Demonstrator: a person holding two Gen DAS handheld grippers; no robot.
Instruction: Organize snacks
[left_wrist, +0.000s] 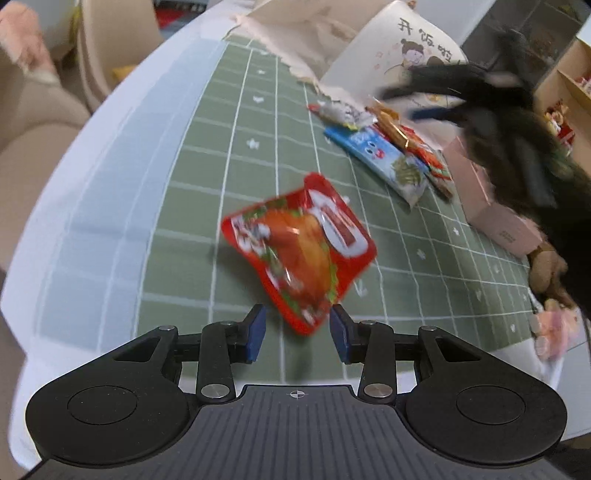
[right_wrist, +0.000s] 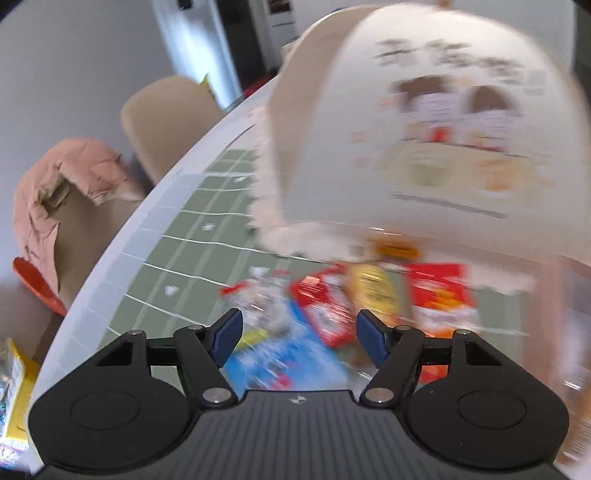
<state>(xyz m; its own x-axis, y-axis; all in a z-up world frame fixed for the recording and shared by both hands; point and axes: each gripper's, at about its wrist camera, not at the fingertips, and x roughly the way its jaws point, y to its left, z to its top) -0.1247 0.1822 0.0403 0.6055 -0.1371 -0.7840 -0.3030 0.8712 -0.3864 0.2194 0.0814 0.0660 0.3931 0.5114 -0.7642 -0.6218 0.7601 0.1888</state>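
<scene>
Since the red chicken packet (left_wrist: 299, 251) lies on the green mat (left_wrist: 207, 206) just ahead of our left gripper (left_wrist: 297, 334), whose jaws gape wide and empty, we judge a hasty pinch could skid it away. Beyond the packet, the snack pile (left_wrist: 388, 147) sits against the white bag (left_wrist: 388, 48), where our right gripper (right_wrist: 298, 338), also wide and empty, hovers in blur and may snag two wrappers.

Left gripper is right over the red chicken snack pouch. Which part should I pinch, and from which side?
Take the red chicken pouch by its near corner, which already points into the gap of the open left gripper. Come straight forward and low along the green mat. The sealed edge there is flat and thin, unlike the puffed middle, so it probably pinches more securely.
</scene>
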